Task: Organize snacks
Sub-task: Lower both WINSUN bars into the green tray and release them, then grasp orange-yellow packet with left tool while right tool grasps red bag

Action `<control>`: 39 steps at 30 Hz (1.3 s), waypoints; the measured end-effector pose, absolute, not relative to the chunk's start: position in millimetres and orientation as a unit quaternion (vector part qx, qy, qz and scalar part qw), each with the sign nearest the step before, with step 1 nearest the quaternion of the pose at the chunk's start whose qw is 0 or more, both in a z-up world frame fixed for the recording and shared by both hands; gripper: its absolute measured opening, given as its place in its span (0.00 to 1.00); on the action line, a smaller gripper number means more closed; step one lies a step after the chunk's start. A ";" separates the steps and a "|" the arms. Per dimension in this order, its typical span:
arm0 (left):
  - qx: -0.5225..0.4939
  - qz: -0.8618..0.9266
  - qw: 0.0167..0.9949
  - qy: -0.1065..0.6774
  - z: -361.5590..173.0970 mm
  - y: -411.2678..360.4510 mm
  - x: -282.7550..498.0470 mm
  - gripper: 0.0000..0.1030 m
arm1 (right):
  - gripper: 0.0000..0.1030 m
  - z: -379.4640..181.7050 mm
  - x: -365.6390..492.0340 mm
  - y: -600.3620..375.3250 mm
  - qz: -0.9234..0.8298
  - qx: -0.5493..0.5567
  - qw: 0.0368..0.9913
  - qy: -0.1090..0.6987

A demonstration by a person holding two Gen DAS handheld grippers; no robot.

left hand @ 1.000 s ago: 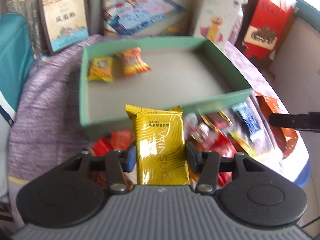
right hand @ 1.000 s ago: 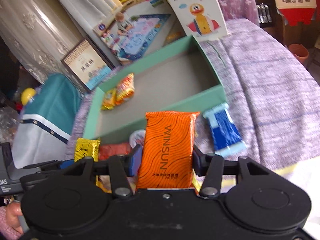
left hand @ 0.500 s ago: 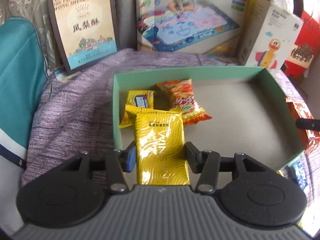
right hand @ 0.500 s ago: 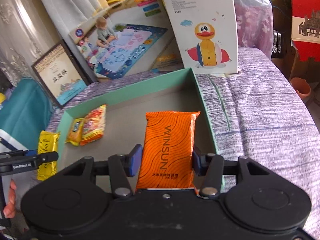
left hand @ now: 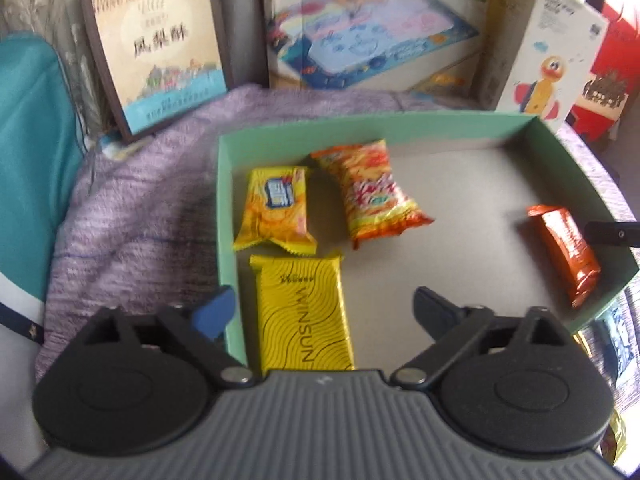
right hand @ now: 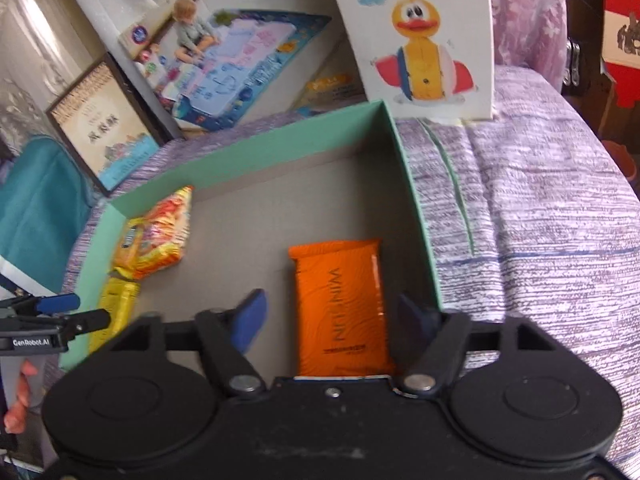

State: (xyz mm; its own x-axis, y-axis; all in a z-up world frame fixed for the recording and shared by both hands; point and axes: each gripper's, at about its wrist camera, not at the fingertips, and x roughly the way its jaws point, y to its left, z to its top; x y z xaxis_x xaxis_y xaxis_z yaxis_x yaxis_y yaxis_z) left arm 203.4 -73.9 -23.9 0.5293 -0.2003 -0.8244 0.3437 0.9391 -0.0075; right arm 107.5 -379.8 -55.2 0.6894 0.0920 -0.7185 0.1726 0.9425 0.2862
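Observation:
A shallow green box (left hand: 226,200) (right hand: 280,136) with a grey floor lies on the purple cloth. The yellow WINSUN pack (left hand: 306,316) rests flat in its near left corner, between the spread jaws of my left gripper (left hand: 324,312), which are opening and clear of it. The orange WINSUN pack (right hand: 340,308) (left hand: 566,248) lies by the box's right wall, between the opening jaws of my right gripper (right hand: 336,314), untouched by the pads. A small yellow snack (left hand: 278,210) and an orange-red bag (left hand: 370,192) (right hand: 166,232) sit in the far left corner.
Picture boxes lean behind the green box: a framed pastry box (left hand: 154,48), a play-mat box (left hand: 372,28) and a duck toy box (right hand: 420,36). A teal chair (left hand: 28,152) stands left. More snacks (left hand: 604,332) lie beyond the near right wall. A hand (right hand: 18,400) holds the left gripper.
Both grippers came forward over the box with their packs, then opened. The yellow and orange packs dropped out of the pads onto the box floor.

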 end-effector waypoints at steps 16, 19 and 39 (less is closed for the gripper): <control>0.054 -0.164 0.870 0.462 4.1 -39.5 117.1 1.00 | 1.00 -22.2 18.8 -340.1 0.008 0.218 0.898 0.381; 0.058 -0.169 0.865 0.470 1.1 -34.3 96.1 1.00 | 1.00 -21.3 3.8 -330.3 0.013 0.217 0.899 0.380; 0.052 -0.212 0.811 0.542 -52.1 -34.0 15.1 0.96 | 1.00 -71.9 -47.9 -278.4 0.049 0.199 0.888 0.412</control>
State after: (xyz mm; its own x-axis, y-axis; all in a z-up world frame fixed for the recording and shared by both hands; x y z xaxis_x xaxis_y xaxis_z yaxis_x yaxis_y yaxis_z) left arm 15.1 -34.0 -52.1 0.3222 -0.2881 -0.9018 0.3999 0.9048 -0.1461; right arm -47.9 -278.4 -71.9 0.6558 0.2509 -0.7120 0.0770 0.9160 0.3938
